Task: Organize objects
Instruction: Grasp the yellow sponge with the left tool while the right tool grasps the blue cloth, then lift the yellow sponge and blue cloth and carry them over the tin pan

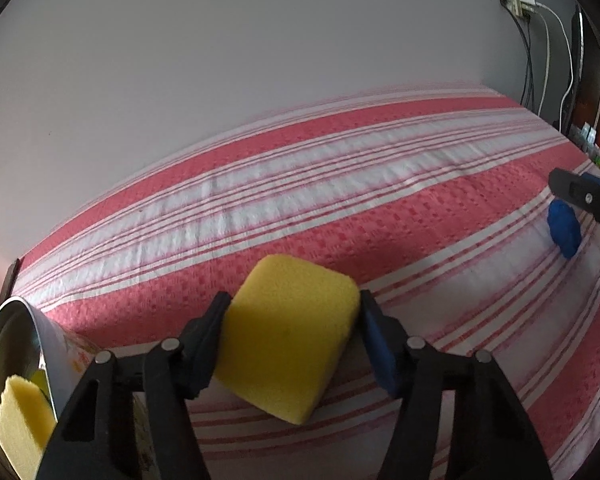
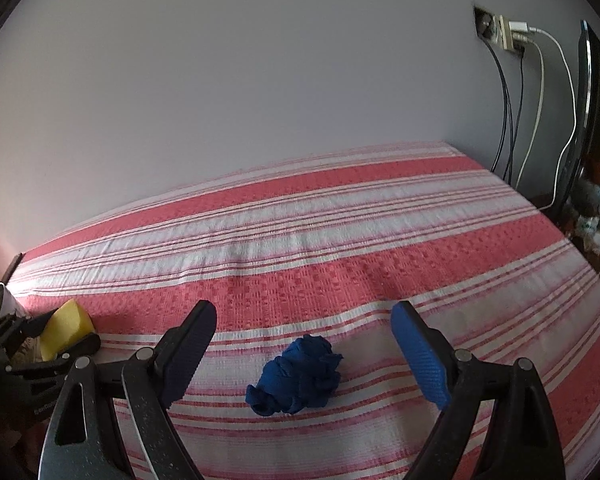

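A yellow sponge (image 1: 288, 336) sits between the fingers of my left gripper (image 1: 294, 302), both pads pressing its sides just above the striped bedspread (image 1: 340, 184). The right wrist view shows the same grip at the far left, the sponge (image 2: 66, 326) held in the left gripper (image 2: 62, 334). A crumpled blue cloth (image 2: 298, 378) lies on the bedspread (image 2: 340, 220), in line with the gap of my right gripper (image 2: 303, 308), whose jaws stand wide and touch nothing. The left wrist view shows that cloth (image 1: 564, 230) at its right edge.
A shiny metal container (image 1: 16, 332) lies tilted at the lower left, with another yellow sponge piece (image 1: 20, 420) inside. A wall socket with hanging cables (image 2: 512, 36) is at the back right. Small cluttered items (image 2: 596, 216) stand beyond the bed's right edge.
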